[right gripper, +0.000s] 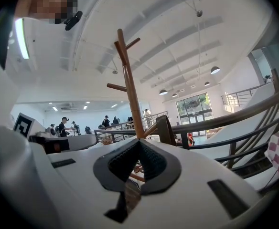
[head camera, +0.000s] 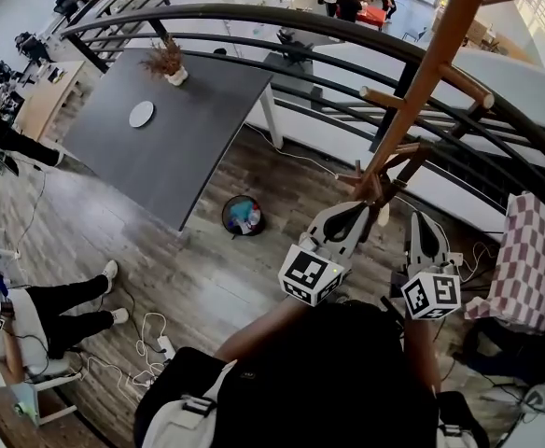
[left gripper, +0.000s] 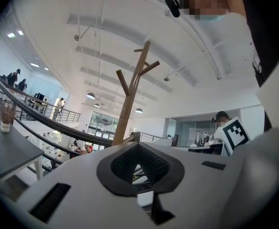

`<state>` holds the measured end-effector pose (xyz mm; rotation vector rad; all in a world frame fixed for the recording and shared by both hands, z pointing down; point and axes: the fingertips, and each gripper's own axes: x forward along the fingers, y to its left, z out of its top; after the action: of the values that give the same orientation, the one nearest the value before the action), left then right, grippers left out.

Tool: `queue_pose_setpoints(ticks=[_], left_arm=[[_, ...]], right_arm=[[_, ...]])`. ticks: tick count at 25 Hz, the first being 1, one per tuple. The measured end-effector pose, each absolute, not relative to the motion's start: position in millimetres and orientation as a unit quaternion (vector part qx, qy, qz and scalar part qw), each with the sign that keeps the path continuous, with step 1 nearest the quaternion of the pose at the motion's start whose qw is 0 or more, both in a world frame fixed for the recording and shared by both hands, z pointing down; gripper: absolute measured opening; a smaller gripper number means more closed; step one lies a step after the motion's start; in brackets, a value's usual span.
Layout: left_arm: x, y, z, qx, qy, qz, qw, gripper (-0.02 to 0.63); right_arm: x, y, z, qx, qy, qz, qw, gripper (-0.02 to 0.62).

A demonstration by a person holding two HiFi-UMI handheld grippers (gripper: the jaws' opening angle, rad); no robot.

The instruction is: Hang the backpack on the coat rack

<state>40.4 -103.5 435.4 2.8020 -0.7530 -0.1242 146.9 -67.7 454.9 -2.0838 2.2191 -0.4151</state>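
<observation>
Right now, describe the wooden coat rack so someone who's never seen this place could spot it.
Find the curved dark metal railing at the balcony edge. In front of it stands the tall wooden coat rack. Unlike the dark rails, it is one light-brown pole sprouting short upward pegs like a bare tree.

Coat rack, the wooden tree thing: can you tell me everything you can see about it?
The coat rack is a tall, slim pole of light brown wood, like a bare tree. Short wooden pegs stick out and upward at different heights. It stands upright beside the dark curved railing. Nothing hangs on any peg in view. Its foot is hidden. The left gripper and right gripper are close to its lower pegs; I cannot tell whether they touch.
</observation>
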Motion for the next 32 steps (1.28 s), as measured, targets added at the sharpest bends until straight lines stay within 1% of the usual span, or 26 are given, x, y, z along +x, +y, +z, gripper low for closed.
queue_pose_setpoints(ticks=[7, 24, 32], left_arm=[[47.3, -78.5, 432.7, 0.952, -0.281, -0.049, 0.113, 0.008], [50.2, 0.5, 435.5, 0.938, -0.331, -0.026, 0.104, 0.008], [38.6, 2.1, 431.0, 0.938, -0.331, -0.028, 0.100, 0.008]], right_arm=[[146.7, -41.1, 455.2, -0.669, 0.734, -0.118, 0.012, 0.014], [143.0, 28.1, 452.2, -0.624, 0.769, -0.134, 0.033, 0.014], [134.5, 27.7, 451.1, -0.623, 0.770, -0.132, 0.031, 0.014]])
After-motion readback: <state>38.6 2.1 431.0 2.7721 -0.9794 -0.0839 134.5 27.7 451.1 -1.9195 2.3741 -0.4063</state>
